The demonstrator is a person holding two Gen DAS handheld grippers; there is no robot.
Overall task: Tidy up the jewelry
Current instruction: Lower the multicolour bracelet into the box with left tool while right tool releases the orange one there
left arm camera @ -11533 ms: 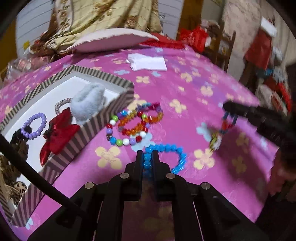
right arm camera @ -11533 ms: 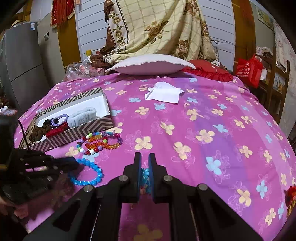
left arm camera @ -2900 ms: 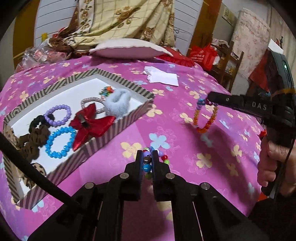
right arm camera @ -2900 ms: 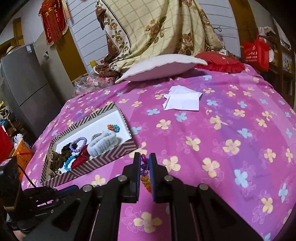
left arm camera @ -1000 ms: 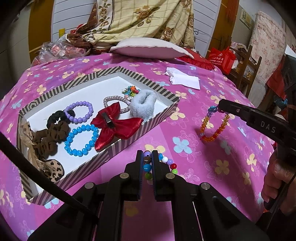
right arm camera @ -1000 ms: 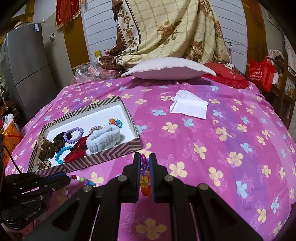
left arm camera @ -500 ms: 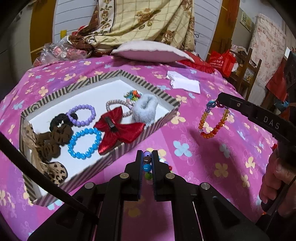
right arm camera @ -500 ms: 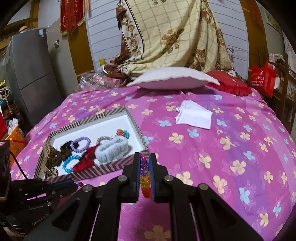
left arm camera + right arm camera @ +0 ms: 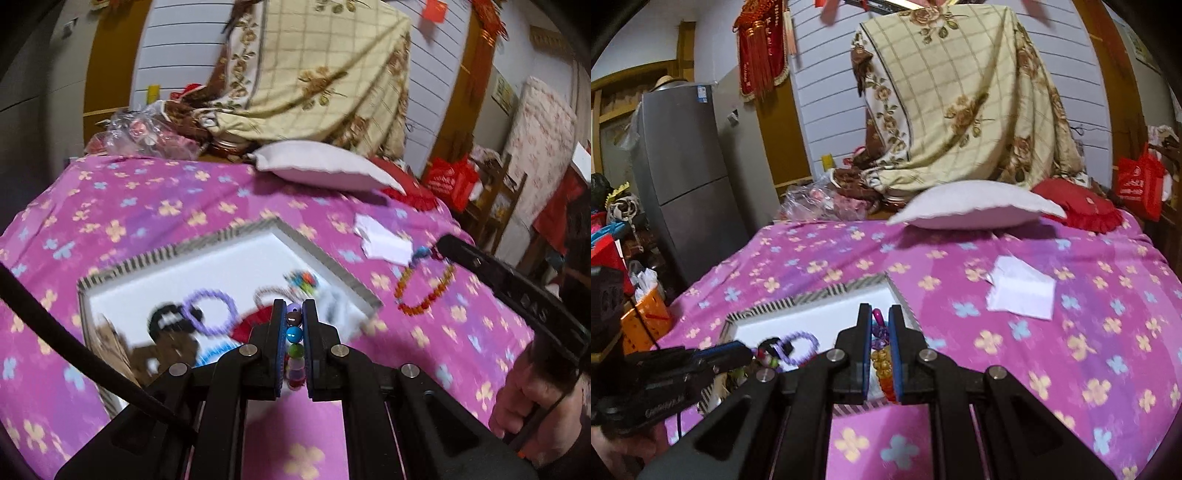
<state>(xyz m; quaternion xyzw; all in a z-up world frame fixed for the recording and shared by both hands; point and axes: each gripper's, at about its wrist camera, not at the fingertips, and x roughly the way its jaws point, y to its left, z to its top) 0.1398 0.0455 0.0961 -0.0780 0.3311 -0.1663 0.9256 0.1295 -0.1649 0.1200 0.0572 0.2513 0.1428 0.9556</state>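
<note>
Jewelry was mostly parked in the striped box (image 9: 317,242) already, sitting on the pink flowered bedspread (image 9: 110,221); a purple bead bracelet (image 9: 210,312) and some dark hair ties (image 9: 170,325) could be made out on the left of its white floor, though the shot was pretty blurred. Dead centre, the left gripper (image 9: 294,334) was clamped on a multicolored bead bracelet (image 9: 294,332), held up over the near edge of the box. Further right, the right gripper (image 9: 880,350) was pinched on an orange bead bracelet (image 9: 424,288), which dangled as a loop just outside the box's right rim. Both strands looked light and floppy, probably strung on elastic, so they'd likely swing and slip if grabbed loosely; the beads seemed hard and glossy, so a grip across a bead or two, as seen, was judged the safest hold. A white paper (image 9: 1021,293) was left lying farther back on the right.
</note>
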